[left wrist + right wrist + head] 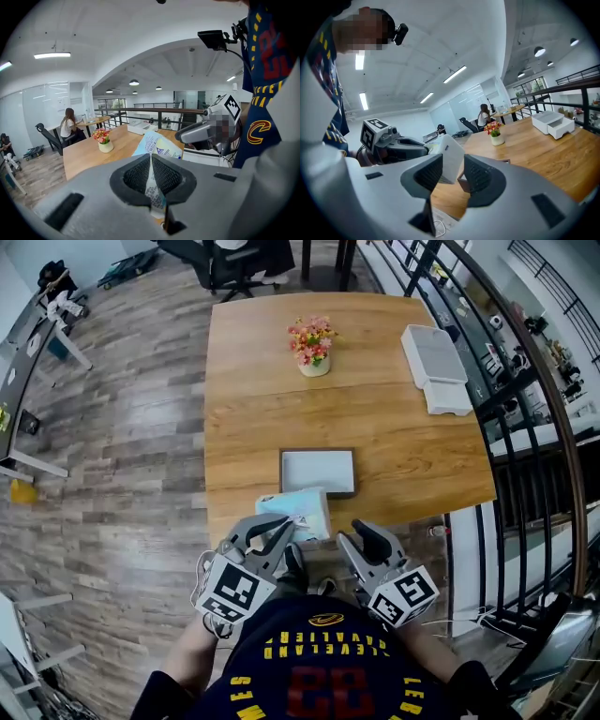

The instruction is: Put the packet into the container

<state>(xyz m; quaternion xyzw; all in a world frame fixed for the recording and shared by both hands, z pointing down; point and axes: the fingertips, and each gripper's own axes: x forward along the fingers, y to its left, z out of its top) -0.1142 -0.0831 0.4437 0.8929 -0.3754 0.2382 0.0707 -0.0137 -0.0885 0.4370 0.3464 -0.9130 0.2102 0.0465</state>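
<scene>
Wooden surface (394,446) beside a railing (530,418) in an open office with a plank floor (131,427). The left gripper (279,529) is clamping the packet (300,512) by its edge between closed jaws, at the surface's near edge, just short of the grey container (319,472). The right gripper (363,532) is hovering alongside, jaws parted and empty. A flower pot (314,357) and a white box (434,362) are standing farther back
</scene>
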